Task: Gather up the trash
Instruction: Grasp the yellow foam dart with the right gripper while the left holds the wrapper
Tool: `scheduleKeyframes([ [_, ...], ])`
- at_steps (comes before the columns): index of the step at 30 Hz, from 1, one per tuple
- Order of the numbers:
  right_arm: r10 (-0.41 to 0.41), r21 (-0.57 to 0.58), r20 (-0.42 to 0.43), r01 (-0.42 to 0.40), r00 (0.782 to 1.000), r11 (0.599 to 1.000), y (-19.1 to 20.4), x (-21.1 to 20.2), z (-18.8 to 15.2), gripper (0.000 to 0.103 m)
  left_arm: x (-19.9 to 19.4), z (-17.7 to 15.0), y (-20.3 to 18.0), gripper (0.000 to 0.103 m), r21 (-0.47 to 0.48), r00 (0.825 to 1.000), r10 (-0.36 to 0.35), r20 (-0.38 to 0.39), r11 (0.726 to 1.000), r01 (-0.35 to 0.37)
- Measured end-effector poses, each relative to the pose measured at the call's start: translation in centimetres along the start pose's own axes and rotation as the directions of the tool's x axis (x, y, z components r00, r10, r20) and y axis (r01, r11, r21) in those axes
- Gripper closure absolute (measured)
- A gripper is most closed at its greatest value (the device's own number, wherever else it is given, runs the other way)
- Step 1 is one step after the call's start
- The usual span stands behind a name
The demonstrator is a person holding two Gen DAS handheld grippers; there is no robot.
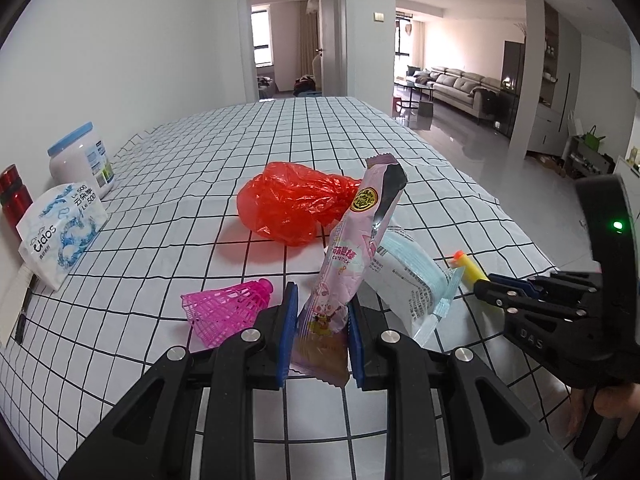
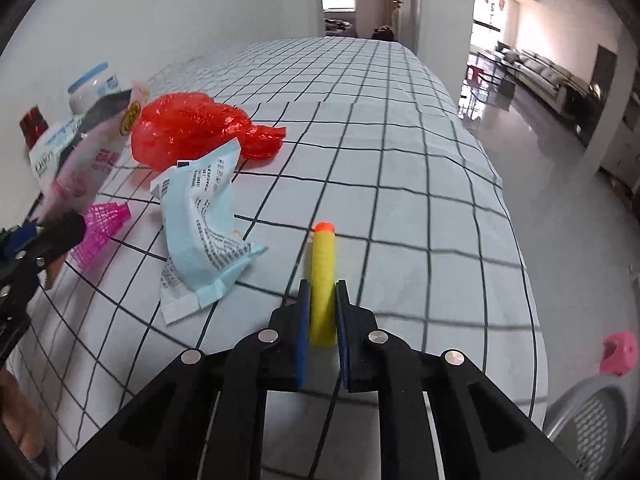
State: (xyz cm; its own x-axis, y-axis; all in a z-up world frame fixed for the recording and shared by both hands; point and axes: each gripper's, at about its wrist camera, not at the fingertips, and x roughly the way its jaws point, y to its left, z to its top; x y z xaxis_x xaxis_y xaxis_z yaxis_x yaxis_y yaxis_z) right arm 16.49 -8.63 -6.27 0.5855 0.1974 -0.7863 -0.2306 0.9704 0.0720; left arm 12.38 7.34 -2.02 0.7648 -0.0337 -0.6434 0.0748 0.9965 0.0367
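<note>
My left gripper (image 1: 322, 312) is shut on a pink snack wrapper (image 1: 356, 248) and holds it upright above the checked tablecloth (image 1: 200, 208); the wrapper also shows in the right wrist view (image 2: 92, 160). My right gripper (image 2: 322, 300) is shut on a yellow foam dart (image 2: 323, 276) with an orange tip, also seen in the left wrist view (image 1: 470, 270). A crumpled red plastic bag (image 1: 292, 204) (image 2: 192, 132), a light blue mask packet (image 1: 412, 276) (image 2: 204, 220) and a pink plastic shuttlecock (image 1: 228, 308) (image 2: 102, 228) lie on the cloth.
A tissue pack (image 1: 60, 228), a white jar with a blue lid (image 1: 82, 158) and a red bottle (image 1: 14, 196) stand at the left by the wall. A grey mesh bin (image 2: 592, 412) and a pink object (image 2: 620, 352) sit on the floor right of the table.
</note>
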Motion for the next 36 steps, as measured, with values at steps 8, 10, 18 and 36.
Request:
scheduleKeyframes([
  [8,-0.069,0.112,0.052,0.063,0.996,0.992,-0.8,-3.2,-3.4,0.091,0.1,-0.5,-1.0,0.080,0.033,1.000,-0.021,-0.005,0.999,0.022],
  [10,-0.073,0.137,0.056,0.065,0.996,0.988,-1.0,-4.1,-4.2,0.091,0.0,-0.6,-1.4,0.080,0.040,1.000,-0.030,-0.004,0.999,0.030],
  [18,-0.147,0.234,0.089,0.123,0.985,0.964,-3.0,-8.2,-7.4,0.091,-1.2,-1.0,-3.8,0.080,0.077,0.996,-0.093,0.003,0.993,0.092],
  [36,-0.244,0.371,0.122,0.184,0.962,0.910,-8.6,-14.9,-14.7,0.091,-5.5,-2.0,-12.2,0.080,0.148,0.974,-0.228,-0.014,0.963,0.227],
])
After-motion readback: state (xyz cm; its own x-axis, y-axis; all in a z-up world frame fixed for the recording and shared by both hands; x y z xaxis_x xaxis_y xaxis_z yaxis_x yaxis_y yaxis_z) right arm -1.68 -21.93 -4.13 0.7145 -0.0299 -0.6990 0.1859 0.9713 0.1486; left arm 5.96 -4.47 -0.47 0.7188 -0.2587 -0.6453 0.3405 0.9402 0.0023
